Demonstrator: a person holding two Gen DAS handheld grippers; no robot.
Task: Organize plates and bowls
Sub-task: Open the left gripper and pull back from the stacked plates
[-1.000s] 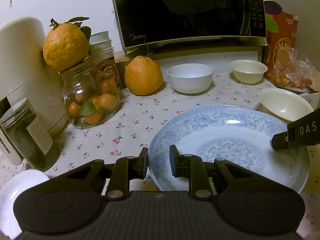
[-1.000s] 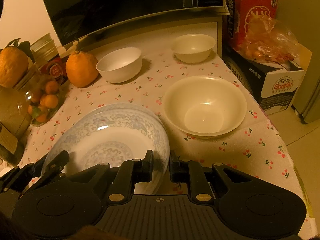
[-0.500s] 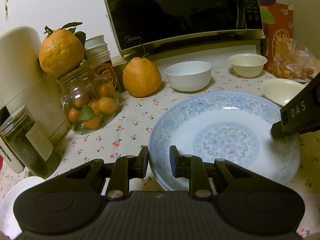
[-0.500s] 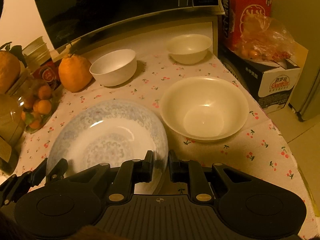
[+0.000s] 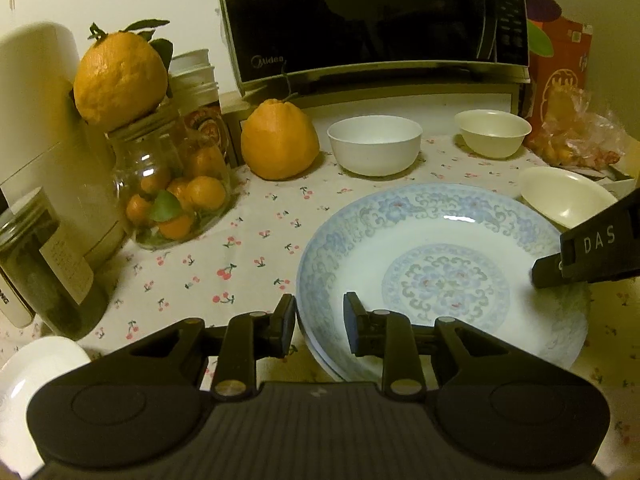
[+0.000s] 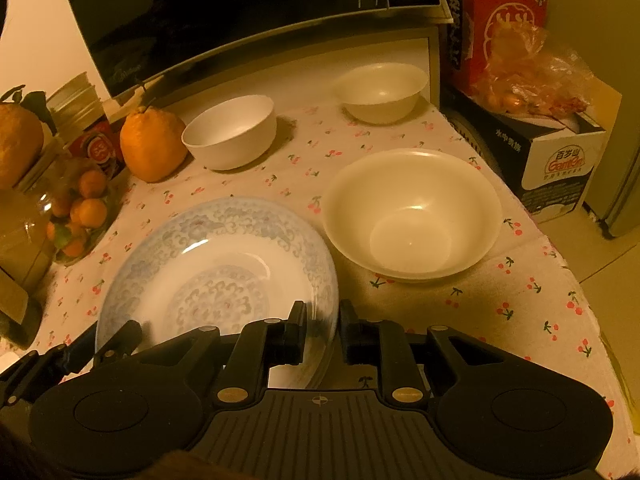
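Blue-patterned plate (image 5: 444, 276) lies flat on the cherry-print cloth of the bench (image 5: 224, 256), atop at least one more plate whose rim shows beneath its near edge.

Left gripper (image 5: 319, 322): fingers straddle the plate's left rim, one outside, one over the plate. Jaws have just been opening; a gap shows on both sides of the rim, so the pads are not pressing it.

Right gripper (image 6: 323, 330): fingers straddle the plate's right rim the same way. Jaws have just been opening a little; slightly parted, rim between them, no clamp visible.

Large cream bowl (image 6: 412, 216) stands just beside the plate on its right, upright, apart from it. White bowl (image 6: 230, 132) and small cream bowl (image 6: 382, 92) stand farther back, near the microwave (image 5: 372, 20), well apart from each other.

Large orange citrus (image 5: 280, 140) sits left of the white bowl. Glass jar of small oranges (image 5: 172, 200) stands at the left with another citrus (image 5: 120, 80) on its lid.
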